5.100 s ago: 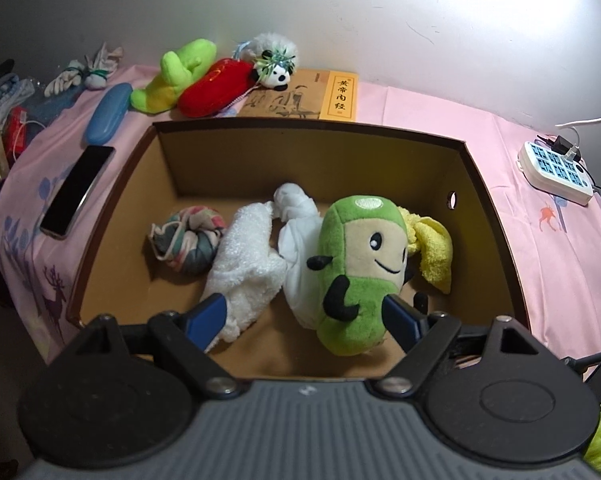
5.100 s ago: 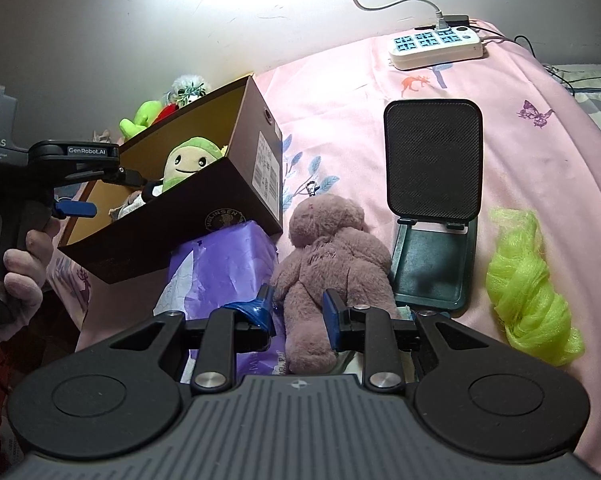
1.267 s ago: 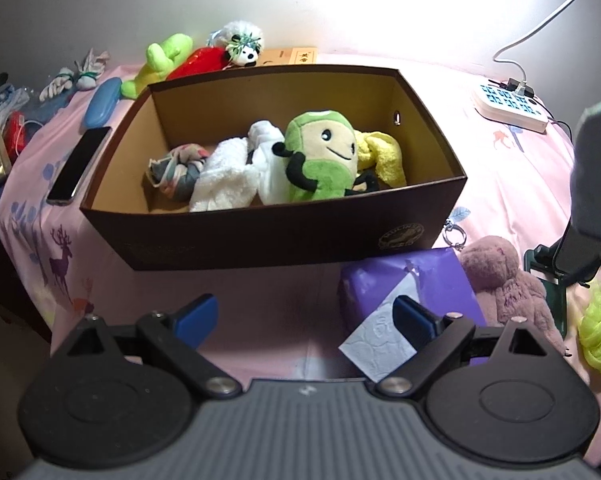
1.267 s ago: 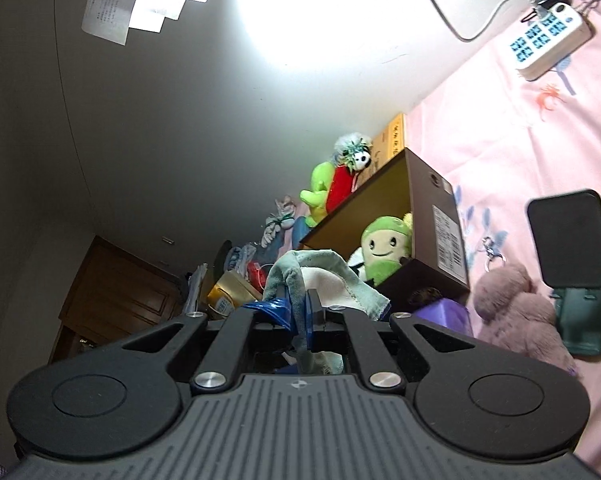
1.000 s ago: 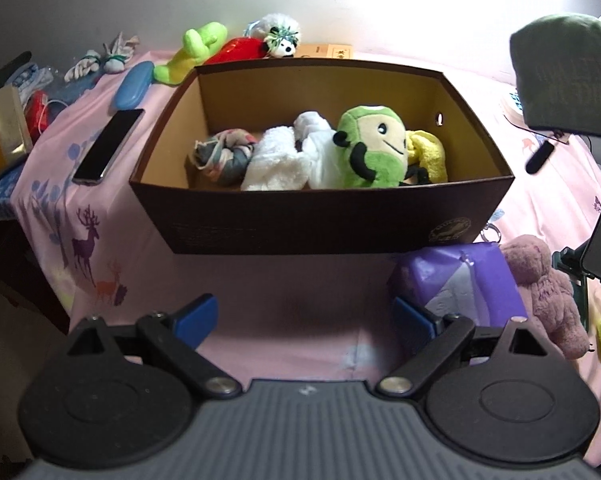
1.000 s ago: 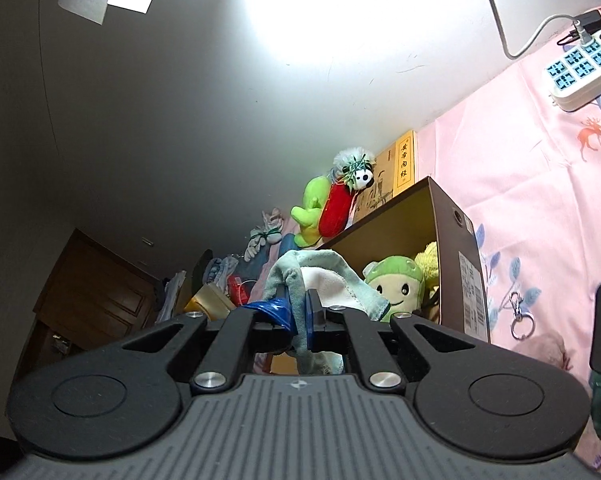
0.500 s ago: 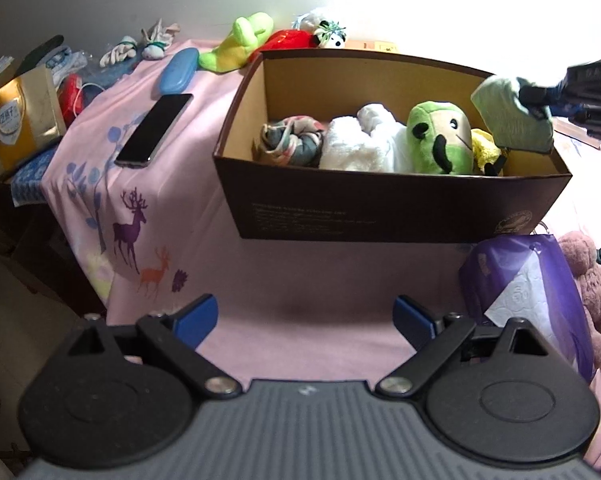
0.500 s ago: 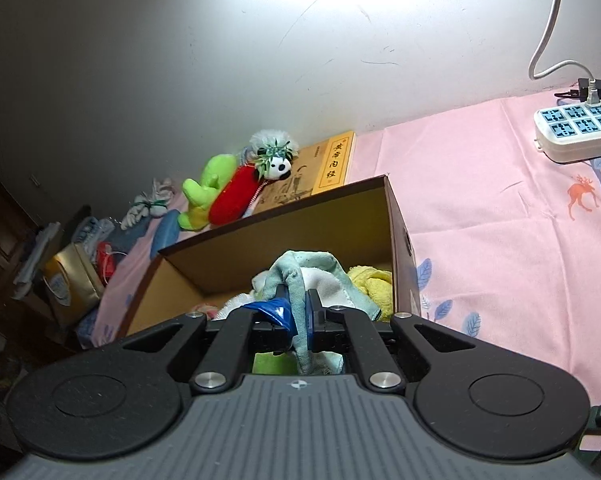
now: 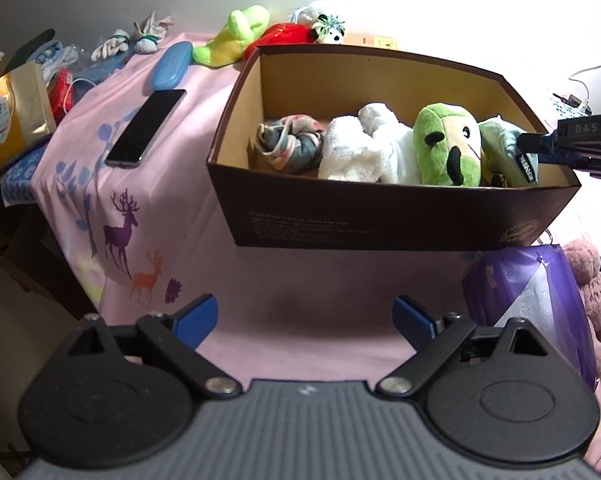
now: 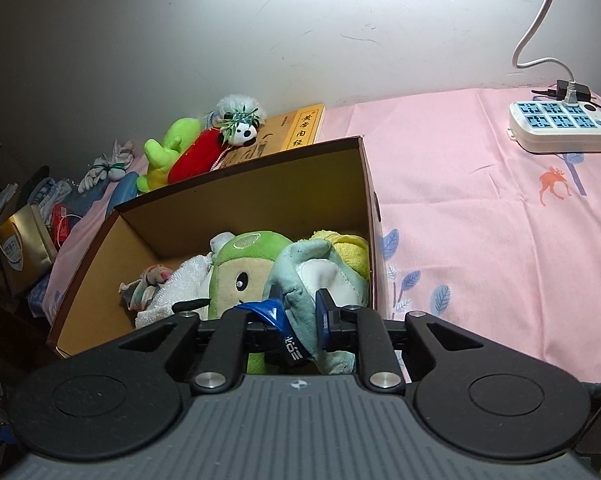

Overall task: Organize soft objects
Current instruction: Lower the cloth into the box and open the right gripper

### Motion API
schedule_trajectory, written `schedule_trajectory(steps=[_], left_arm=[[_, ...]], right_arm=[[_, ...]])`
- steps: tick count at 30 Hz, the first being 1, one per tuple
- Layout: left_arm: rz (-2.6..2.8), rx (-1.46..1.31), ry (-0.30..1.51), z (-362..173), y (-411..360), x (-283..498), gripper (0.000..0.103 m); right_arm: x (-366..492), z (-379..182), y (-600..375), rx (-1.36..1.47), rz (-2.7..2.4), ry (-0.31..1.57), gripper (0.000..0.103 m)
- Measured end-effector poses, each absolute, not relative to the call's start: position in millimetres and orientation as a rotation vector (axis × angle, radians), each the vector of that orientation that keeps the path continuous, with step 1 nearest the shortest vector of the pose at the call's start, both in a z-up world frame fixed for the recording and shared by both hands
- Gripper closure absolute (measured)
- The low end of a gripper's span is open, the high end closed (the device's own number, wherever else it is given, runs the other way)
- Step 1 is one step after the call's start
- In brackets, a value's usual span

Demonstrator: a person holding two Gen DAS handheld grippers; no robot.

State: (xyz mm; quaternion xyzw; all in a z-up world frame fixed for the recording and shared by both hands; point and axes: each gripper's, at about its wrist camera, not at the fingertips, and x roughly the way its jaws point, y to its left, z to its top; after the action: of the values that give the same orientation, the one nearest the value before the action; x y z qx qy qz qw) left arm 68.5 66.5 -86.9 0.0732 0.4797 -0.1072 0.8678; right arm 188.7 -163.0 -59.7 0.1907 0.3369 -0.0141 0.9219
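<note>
A brown cardboard box (image 9: 380, 220) stands on the pink cloth and holds a green plush (image 9: 448, 148), a white fluffy cloth (image 9: 352, 152), a rolled grey-pink cloth (image 9: 288, 144) and a yellow cloth (image 10: 348, 252). My right gripper (image 10: 298, 310) is over the box's right end with its jaws parted a little around a grey-green soft cloth item (image 10: 316, 268), also seen in the left wrist view (image 9: 508, 148). My left gripper (image 9: 304, 316) is open and empty in front of the box.
A purple bag (image 9: 528, 300) and a brown plush bear (image 9: 592, 292) lie right of the box. Behind it are a green-red plush (image 9: 240, 32), a panda toy (image 9: 324, 26) and a book (image 10: 300, 128). A phone (image 9: 144, 128), a blue case (image 9: 172, 64) and a power strip (image 10: 560, 124) lie on the cloth.
My right gripper has lowered the grey-green cloth item into the right end of the box and its jaws have parted slightly. My left gripper has drifted left and closer.
</note>
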Motion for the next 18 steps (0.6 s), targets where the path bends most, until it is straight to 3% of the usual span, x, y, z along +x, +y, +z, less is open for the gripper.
schedule_trajectory(steps=[18], left_arm=[[-0.224, 0.199, 0.988, -73, 35, 71, 0.010]], right_arm=[[127, -45, -169, 0.462, 0.058, 0.668, 0.101]])
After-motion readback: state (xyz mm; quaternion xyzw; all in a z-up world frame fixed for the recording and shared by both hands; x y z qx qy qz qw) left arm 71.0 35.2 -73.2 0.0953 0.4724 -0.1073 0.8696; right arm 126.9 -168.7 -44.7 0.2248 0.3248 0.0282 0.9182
